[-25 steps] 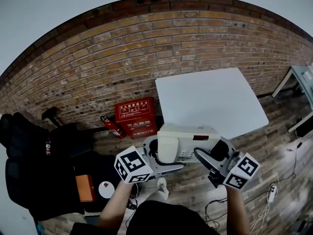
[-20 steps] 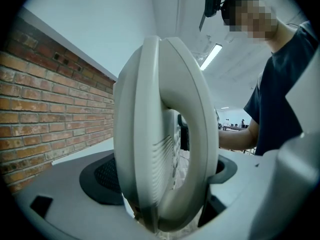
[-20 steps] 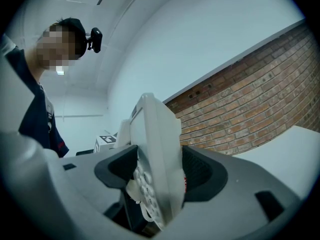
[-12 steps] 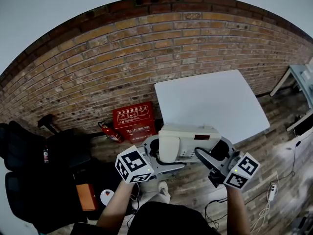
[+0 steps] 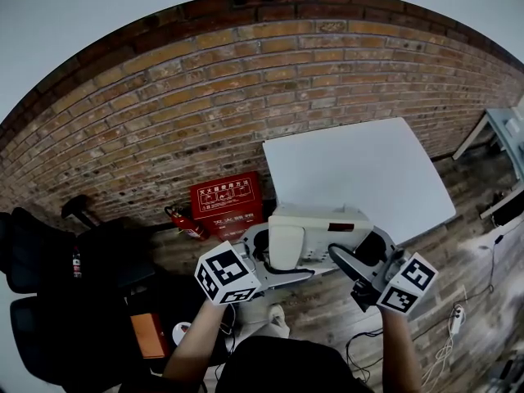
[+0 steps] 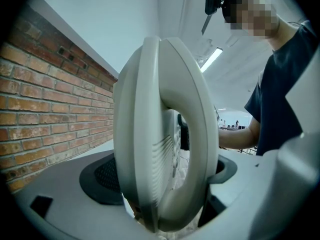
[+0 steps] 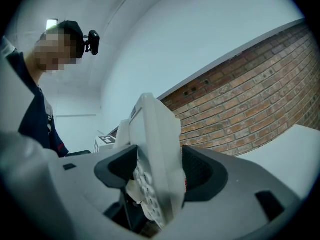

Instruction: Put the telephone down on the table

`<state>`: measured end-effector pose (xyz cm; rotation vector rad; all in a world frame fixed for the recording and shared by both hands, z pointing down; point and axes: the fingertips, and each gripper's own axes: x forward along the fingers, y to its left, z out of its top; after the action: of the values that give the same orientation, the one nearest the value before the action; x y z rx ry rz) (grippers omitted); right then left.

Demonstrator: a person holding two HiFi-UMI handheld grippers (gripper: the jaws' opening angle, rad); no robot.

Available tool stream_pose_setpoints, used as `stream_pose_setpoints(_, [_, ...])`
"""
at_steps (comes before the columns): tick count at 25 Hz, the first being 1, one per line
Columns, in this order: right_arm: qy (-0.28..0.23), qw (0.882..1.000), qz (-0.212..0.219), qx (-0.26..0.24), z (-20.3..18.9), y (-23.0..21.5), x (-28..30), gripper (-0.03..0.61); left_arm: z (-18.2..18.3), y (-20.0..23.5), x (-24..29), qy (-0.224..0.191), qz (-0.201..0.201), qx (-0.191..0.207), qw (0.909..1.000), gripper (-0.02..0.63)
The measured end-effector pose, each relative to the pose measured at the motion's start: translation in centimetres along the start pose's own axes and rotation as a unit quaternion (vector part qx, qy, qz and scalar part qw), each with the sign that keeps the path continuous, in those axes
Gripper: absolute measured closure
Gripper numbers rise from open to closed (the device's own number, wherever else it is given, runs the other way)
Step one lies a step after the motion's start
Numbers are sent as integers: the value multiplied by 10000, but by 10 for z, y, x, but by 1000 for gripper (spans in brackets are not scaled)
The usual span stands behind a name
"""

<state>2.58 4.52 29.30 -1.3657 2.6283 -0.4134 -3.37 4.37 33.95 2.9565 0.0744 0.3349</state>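
Note:
A cream desk telephone (image 5: 315, 234), handset resting on its left side, hangs in the air between my two grippers, at the near edge of the white table (image 5: 360, 170). My left gripper (image 5: 278, 256) is shut on the handset end, jaws wide around it. In the left gripper view the handset (image 6: 160, 134) fills the space between the pads of the left gripper (image 6: 160, 184). My right gripper (image 5: 360, 252) is shut on the phone's right edge. In the right gripper view the keypad side of the telephone (image 7: 157, 149) is clamped in the right gripper (image 7: 160, 171).
A brick wall runs behind the table. On the wooden floor to the left stand a red fire-equipment box (image 5: 225, 203) and a fire extinguisher (image 5: 184, 219). Black chairs and bags (image 5: 65, 277) sit far left. A power strip (image 5: 453, 322) and cables lie right; another table (image 5: 508, 133) is at the right edge.
Both grippers have carried the telephone toward the table, and its far edge now overlaps the table's near edge. The grip on the phone looks the same.

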Motion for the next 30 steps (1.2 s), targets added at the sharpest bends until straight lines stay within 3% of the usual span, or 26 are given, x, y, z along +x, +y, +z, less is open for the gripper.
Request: stream_pose_setpoints(30, [206,9994,-275,-69,-6,2,45,311,-8,35,-27,-130,-272,-120,9995,150])
